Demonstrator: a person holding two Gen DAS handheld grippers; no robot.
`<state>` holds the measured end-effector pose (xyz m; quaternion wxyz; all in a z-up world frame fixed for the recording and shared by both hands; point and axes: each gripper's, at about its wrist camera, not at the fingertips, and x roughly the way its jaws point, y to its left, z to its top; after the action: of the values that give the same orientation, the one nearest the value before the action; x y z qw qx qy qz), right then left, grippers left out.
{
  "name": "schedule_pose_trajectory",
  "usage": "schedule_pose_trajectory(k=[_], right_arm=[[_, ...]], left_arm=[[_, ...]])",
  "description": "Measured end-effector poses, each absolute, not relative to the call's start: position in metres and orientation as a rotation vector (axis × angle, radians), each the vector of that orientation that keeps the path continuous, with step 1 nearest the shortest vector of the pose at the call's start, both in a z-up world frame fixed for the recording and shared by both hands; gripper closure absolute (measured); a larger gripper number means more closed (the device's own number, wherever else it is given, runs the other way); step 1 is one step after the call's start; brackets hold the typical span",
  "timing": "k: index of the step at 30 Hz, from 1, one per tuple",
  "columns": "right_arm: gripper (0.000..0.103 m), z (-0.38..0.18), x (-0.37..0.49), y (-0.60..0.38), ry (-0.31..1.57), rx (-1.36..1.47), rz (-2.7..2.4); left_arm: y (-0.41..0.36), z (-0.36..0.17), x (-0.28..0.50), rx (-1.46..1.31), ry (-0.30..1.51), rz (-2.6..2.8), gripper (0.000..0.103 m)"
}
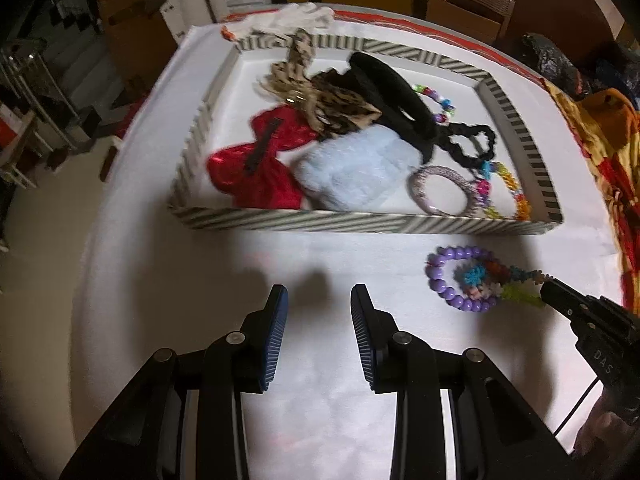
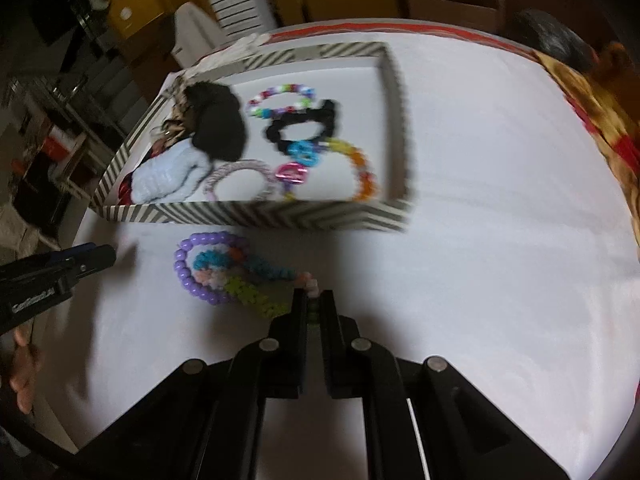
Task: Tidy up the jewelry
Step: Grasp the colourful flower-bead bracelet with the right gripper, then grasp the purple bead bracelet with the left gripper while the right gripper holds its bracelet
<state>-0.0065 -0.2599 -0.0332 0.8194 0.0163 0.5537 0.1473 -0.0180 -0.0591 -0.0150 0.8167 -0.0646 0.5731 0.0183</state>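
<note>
A striped box (image 1: 320, 222) (image 2: 256, 214) on the white tablecloth holds hair accessories and bracelets: a red bow (image 1: 256, 168), a pale blue fluffy scrunchie (image 1: 352, 172), black bands (image 1: 396, 96) and beaded bracelets (image 2: 360, 168). In front of the box lie a purple bead bracelet (image 1: 448, 292) (image 2: 184, 276) and a multicoloured bracelet (image 1: 508, 284) (image 2: 256, 296). My right gripper (image 2: 313, 300) (image 1: 552, 290) is shut on the near end of the multicoloured bracelet. My left gripper (image 1: 319, 300) stands open over bare cloth left of the bracelets, nothing between its fingers; its tip (image 2: 100, 256) shows in the right wrist view.
White cloth (image 1: 288, 20) lies behind the box. A red and yellow patterned fabric (image 1: 608, 148) covers the table's right edge. A wooden chair (image 1: 468, 4) stands beyond the table. Shelving (image 1: 36, 92) is off to the left.
</note>
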Motion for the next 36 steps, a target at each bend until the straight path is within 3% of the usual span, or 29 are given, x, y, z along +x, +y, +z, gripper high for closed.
schedule_pose_trajectory(k=[19, 27, 33, 35, 36], right_arm=[[0.097, 0.031, -0.032, -0.312, 1.034, 0.219, 0.337], [0.097, -0.007, -0.034, -0.361, 1.137, 0.258, 0.178], [0.097, -0.02, -0.043, -0.382, 1.168, 0.288, 0.142], [0.097, -0.02, -0.045, -0.381, 1.17, 0.296, 0.152], [0.097, -0.02, -0.045, -0.381, 1.167, 0.3, 0.158]], left_arm=[[-0.131, -0.019, -0.005, -0.113, 1.249, -0.132, 0.074], [-0.157, -0.038, 0.007, -0.081, 1.286, -0.14, 0.074], [-0.166, -0.038, 0.011, -0.078, 1.267, -0.145, 0.065], [-0.166, -0.038, 0.013, -0.079, 1.255, -0.13, 0.078], [-0.164, -0.038, 0.014, -0.076, 1.255, -0.125, 0.097]])
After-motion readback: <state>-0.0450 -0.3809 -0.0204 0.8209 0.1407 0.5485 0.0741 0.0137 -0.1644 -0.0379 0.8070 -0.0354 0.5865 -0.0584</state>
